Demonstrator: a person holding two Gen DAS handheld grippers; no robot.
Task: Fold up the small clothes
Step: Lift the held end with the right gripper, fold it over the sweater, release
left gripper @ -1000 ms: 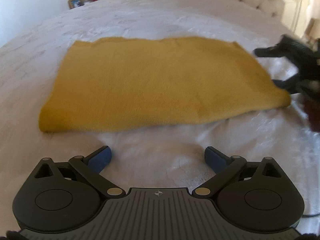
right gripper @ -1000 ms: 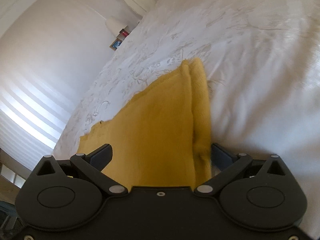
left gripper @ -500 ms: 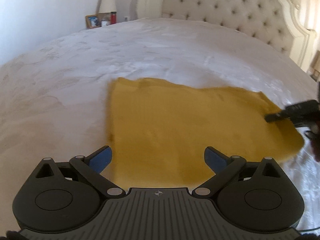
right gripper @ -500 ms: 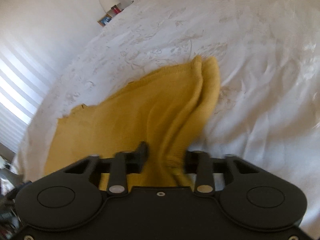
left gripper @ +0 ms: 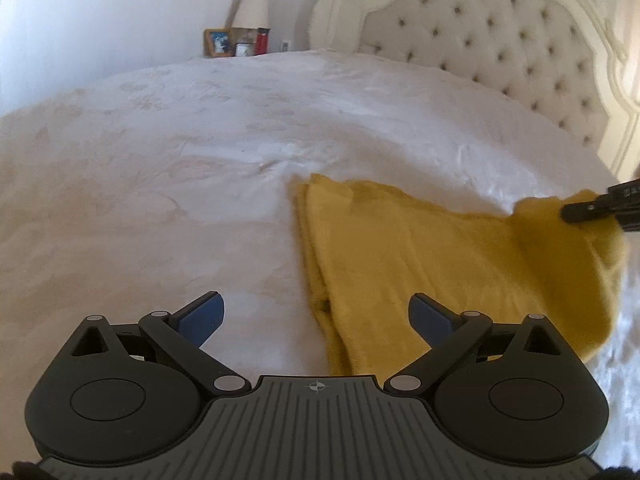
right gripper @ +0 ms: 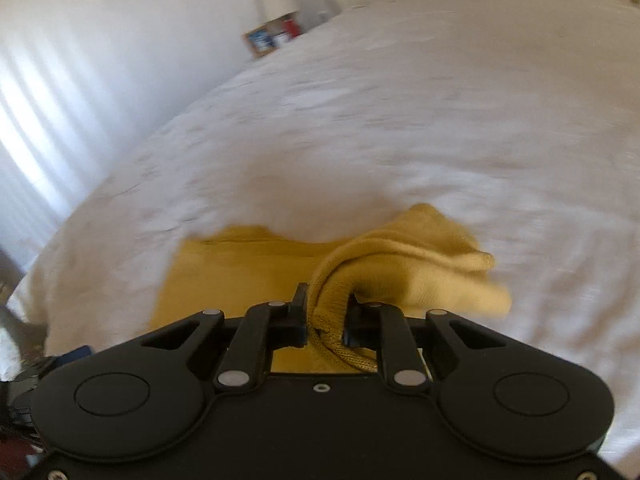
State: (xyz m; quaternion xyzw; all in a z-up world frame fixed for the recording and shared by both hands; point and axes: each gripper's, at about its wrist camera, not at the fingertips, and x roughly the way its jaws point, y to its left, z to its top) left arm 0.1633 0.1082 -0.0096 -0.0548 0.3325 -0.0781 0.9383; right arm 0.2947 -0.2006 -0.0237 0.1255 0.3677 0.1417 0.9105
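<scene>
- The mustard-yellow knitted cloth [left gripper: 440, 264] lies on the white, faintly patterned bedspread [left gripper: 180, 168], and everything here is placed against that cloth
- Far beyond the cloth's left edge, past the bedspread, a small wooden picture frame [left gripper: 218, 42], a white lampshade [left gripper: 251, 10] and a red can [left gripper: 262, 42] stand together by the wall
- Just left of the cloth's near corner hovers the left gripper [left gripper: 316, 314], black with blue pads; its jaws stand spread wide with nothing between them, and the cloth's left edge runs in under the gap
- That left edge shows doubled layers, one fold lying on another
- Beyond the cloth's far side rises the cream button-tufted headboard [left gripper: 500, 40]
- At the cloth's right end the black right gripper [right gripper: 326, 314] pinches a bunched corner; its jaws have just been closing, and the knit is squeezed between them
- This gripped corner is lifted off the bedspread, with loose folds spilling to its right, while the rest of the cloth lies flat
</scene>
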